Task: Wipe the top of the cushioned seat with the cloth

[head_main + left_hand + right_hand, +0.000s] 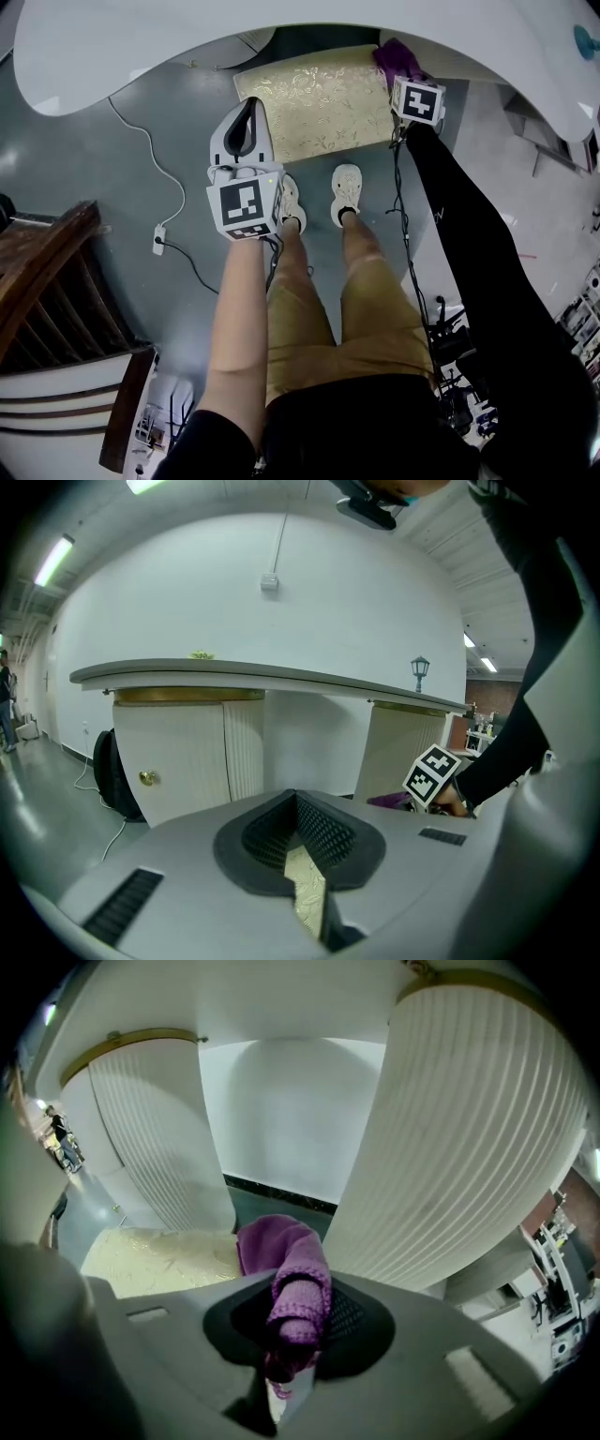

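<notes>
Cushioned seat (314, 105), gold patterned top, stands on the grey floor (141, 187) partly under the edge of a curved white surface (187, 33); the person's shoes (347, 192) are just beside its near edge.

Right gripper (300, 1309): jaws closed on the purple cloth (281, 1246), a rolled fold of it clamped between the pads and the rest bunched beyond the tips; in the head view the cloth (397, 58) sits at the seat's far right corner, just ahead of this gripper's marker cube (417, 100); contact between cloth and seat top cannot be confirmed.

Left gripper (251, 103): jaws drawn together with only a narrow slit between the pads, nothing held (the seat's pattern shows through the slit in the left gripper view); it hovers over the seat's near left corner, apart from the cloth.

Two ribbed white pedestals (478, 1129) rise beyond the seat; a white cable with plug (157, 239) lies on the floor to the left, near a dark wooden piece (47, 272).
</notes>
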`<state>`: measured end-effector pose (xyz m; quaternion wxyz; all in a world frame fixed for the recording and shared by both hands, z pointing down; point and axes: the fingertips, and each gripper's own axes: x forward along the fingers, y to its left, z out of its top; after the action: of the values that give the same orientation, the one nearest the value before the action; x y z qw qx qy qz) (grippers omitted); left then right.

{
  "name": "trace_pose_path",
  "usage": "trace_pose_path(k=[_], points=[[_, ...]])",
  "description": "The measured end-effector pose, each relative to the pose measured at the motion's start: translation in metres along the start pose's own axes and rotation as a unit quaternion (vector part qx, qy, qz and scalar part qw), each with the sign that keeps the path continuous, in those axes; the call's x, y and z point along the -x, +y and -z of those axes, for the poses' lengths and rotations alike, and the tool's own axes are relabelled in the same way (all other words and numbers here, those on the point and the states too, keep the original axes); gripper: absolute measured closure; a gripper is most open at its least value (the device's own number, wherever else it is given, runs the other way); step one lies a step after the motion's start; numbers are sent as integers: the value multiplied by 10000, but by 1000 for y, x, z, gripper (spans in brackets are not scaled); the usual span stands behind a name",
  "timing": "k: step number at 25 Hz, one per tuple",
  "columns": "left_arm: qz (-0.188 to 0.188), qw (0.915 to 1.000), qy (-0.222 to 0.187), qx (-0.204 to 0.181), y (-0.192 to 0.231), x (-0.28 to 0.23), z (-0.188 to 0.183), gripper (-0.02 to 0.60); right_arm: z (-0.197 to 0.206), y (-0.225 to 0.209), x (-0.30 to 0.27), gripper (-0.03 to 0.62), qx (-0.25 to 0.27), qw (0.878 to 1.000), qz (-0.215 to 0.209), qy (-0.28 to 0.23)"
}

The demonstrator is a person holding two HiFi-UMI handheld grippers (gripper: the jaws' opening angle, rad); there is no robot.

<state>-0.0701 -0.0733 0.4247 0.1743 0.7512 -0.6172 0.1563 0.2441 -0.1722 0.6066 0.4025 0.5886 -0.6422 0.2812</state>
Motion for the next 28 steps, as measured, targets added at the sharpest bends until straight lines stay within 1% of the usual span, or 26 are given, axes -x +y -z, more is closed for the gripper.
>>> trace_pose_path(k=[3,6,8,10,12,15,19,22,25,26,27,28], points=[[-6,9999,66,-128,-3,1,0,574,0,-4,4,530,1,10000,10,-48],[8,9999,57,-125,-2,5,1,574,0,-1,10,530,7,9999,0,-122],[3,9999,50,-116,2,9,3,574,-3,5,17,530,51,9996,-30,-260],[-1,9999,51,-97,5,15,5,574,-7,19,24,530,152,9986,-164,-486],[3,10000,32,-61,10,20,7,574,-10,41,30,530,290,9964,-384,-700],[-26,10000,13,1,24,30,12,574,-12,87,45,530,415,9918,-788,-918],[-106,9999,43,82,46,47,23,574,-6,175,66,530,666,9793,-1589,-1065],[-195,9997,11,160,64,60,28,574,0,249,86,530,1083,9625,-2197,-1164],[-300,9993,54,202,80,74,35,574,10,317,111,530,1406,9385,-2911,-1212],[-327,9992,72,226,85,78,37,574,17,337,116,530,1474,9310,-3144,-1122],[-346,9991,80,250,88,81,40,574,26,354,116,530,1523,9265,-3309,-942],[-358,9990,81,268,91,83,42,574,37,366,112,530,1548,9258,-3384,-663]])
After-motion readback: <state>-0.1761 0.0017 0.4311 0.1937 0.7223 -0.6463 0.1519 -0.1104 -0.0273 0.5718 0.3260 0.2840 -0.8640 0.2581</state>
